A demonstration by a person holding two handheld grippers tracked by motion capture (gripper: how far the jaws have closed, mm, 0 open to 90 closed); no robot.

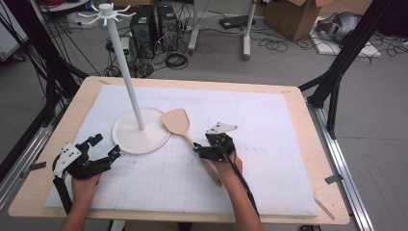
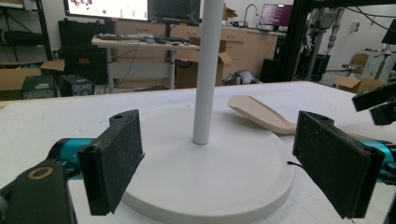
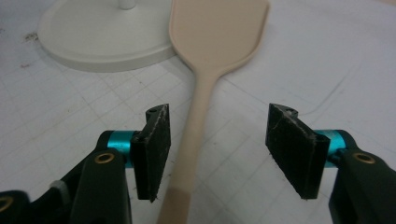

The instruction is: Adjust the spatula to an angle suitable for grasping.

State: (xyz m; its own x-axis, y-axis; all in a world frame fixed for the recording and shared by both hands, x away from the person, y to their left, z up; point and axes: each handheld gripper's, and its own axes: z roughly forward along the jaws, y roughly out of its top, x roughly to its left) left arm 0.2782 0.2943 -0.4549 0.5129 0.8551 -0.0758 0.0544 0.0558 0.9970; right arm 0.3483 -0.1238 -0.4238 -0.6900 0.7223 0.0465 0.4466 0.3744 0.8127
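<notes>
Spatula (image 1: 179,124) handle lies between the right hand-held gripper's (image 3: 217,149) parted jaws, untouched; centre it before squeezing. Left hand-held gripper (image 2: 219,163) waits open at the stand's (image 1: 139,132) eight o'clock.

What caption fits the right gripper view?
Open hand-held gripper straddling the wooden spatula handle beside the white stand base.

Spatula (image 3: 205,70) handle end cut off

No text, label, brand, number or sign can be read anywhere. The monitors (image 2: 109,8) behind the counter in the left gripper view show bright windows, but their writing is too small and blurred to make out.
</notes>
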